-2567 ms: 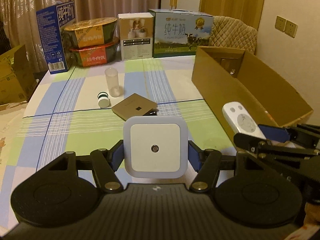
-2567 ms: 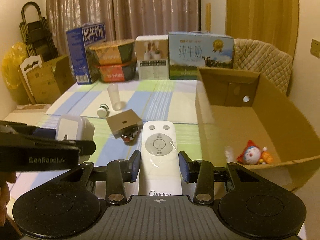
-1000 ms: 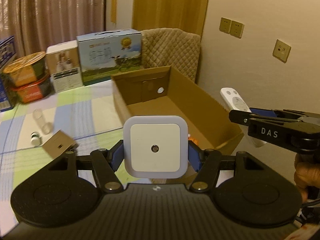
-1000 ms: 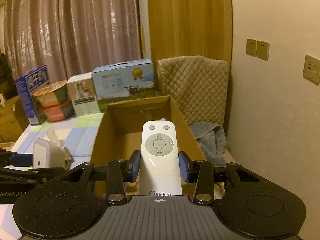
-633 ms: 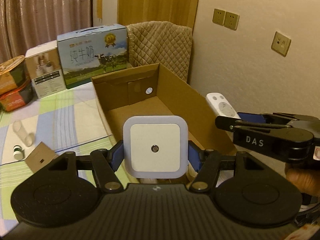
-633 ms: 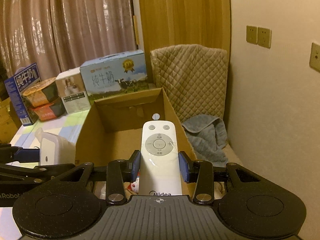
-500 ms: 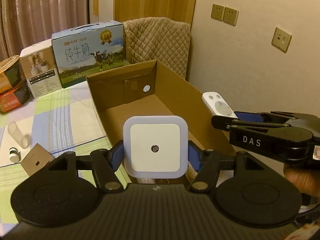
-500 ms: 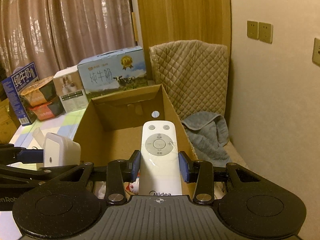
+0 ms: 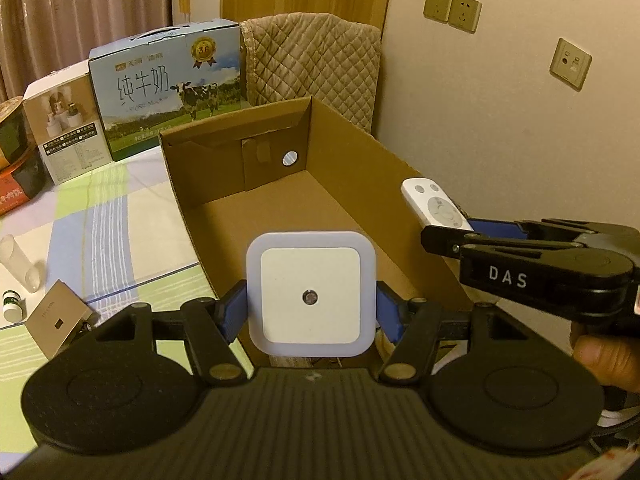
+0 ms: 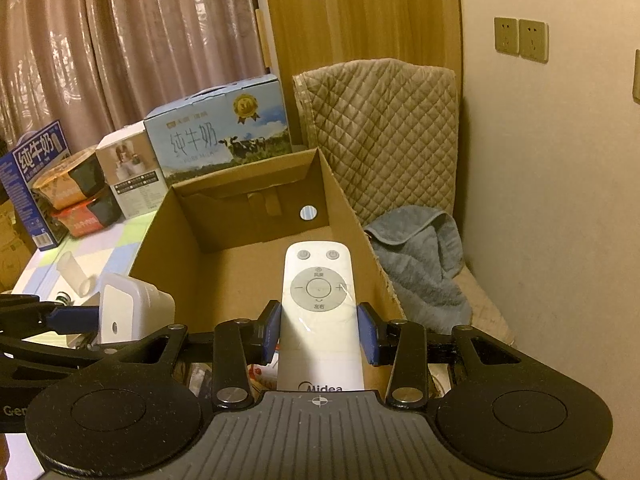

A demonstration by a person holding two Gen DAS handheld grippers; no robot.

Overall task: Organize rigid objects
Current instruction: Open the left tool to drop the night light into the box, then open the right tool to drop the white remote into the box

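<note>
My left gripper (image 9: 311, 310) is shut on a square white night light (image 9: 311, 294) and holds it above the near end of an open cardboard box (image 9: 352, 176). My right gripper (image 10: 319, 332) is shut on a white Midea remote (image 10: 319, 312), also held above the near end of the box (image 10: 160, 232). In the left wrist view the right gripper (image 9: 452, 226) and its remote (image 9: 436, 208) hover over the box's right wall. In the right wrist view the night light (image 10: 128, 312) shows at the left. Small items lie in the box under the remote, mostly hidden.
On the checked tablecloth (image 9: 100, 216) left of the box lie a clear tube (image 9: 20, 260), a small white bottle (image 9: 10, 304) and a flat tan box (image 9: 56, 322). Milk cartons (image 9: 168, 84) and noodle bowls stand behind. A quilted chair (image 10: 384, 132) with a grey towel (image 10: 420, 256) stands to the right.
Both grippers have swung right from over the table to above the box, each still holding its object. Over the last half second they moved a little closer in over the box.
</note>
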